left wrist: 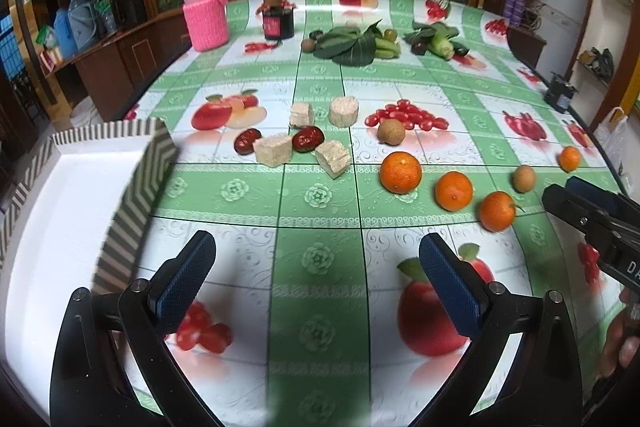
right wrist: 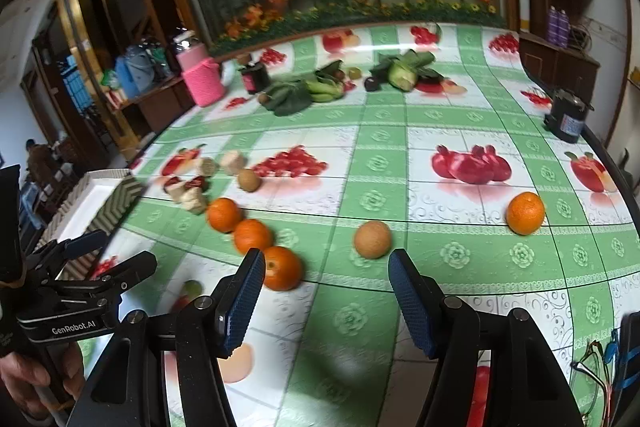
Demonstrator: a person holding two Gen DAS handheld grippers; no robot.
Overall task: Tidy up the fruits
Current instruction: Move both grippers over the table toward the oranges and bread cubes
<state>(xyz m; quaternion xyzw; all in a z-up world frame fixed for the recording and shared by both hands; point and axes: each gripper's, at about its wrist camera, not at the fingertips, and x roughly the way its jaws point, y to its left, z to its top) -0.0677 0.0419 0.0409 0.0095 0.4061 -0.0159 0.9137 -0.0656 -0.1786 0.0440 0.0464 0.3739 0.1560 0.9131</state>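
Three oranges lie in a row on the fruit-print tablecloth, with a fourth orange far right and two brown longans near them. Red dates and beige cake pieces lie mid-table. My left gripper is open and empty, above the cloth in front of the fruit. My right gripper is open and empty, just short of the nearest orange and a longan. A white box with a striped rim stands at the left.
A pink bottle, a dark jar and green leaves with vegetables stand at the back. A dark canister stands near the right edge. The left gripper also shows in the right wrist view.
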